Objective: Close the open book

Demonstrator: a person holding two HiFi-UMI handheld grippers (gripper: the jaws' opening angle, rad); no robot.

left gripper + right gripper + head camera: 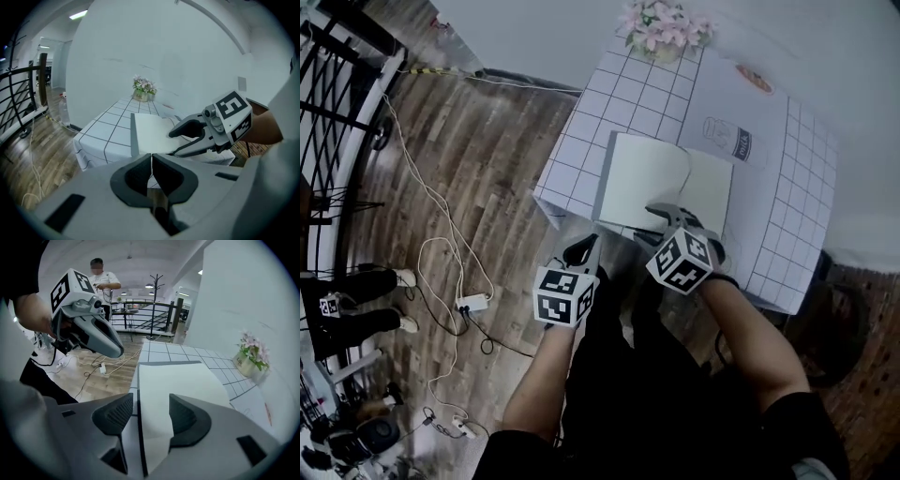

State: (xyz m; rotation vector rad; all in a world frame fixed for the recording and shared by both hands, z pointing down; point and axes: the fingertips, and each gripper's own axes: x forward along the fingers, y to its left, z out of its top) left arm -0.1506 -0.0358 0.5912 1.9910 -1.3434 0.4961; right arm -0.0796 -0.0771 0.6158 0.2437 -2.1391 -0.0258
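We find no writing that we can read: the pale sheet point(741, 108) on the right of the counter point(628, 94) bears a drawn bottle with a dark label and a round orange-red mark, both too small to make out. The open book point(666, 192) lies on the checked cloth at the counter's near side, with blank pages up. Our right gripper point(661, 214) hangs over the book's near edge with its jaws apart; a page edge shows between them, and the pads do not press on it. Our left gripper point(581, 251) sits near the book's near left corner, its jaws closed together on nothing. A pot of pink flowers point(664, 26) stands at the counter's far end. On the wooden floor to the left lie white cables point(441, 253) and a power strip point(472, 303), with a black railing point(333, 84) beyond them; a person point(101, 280) stands further off
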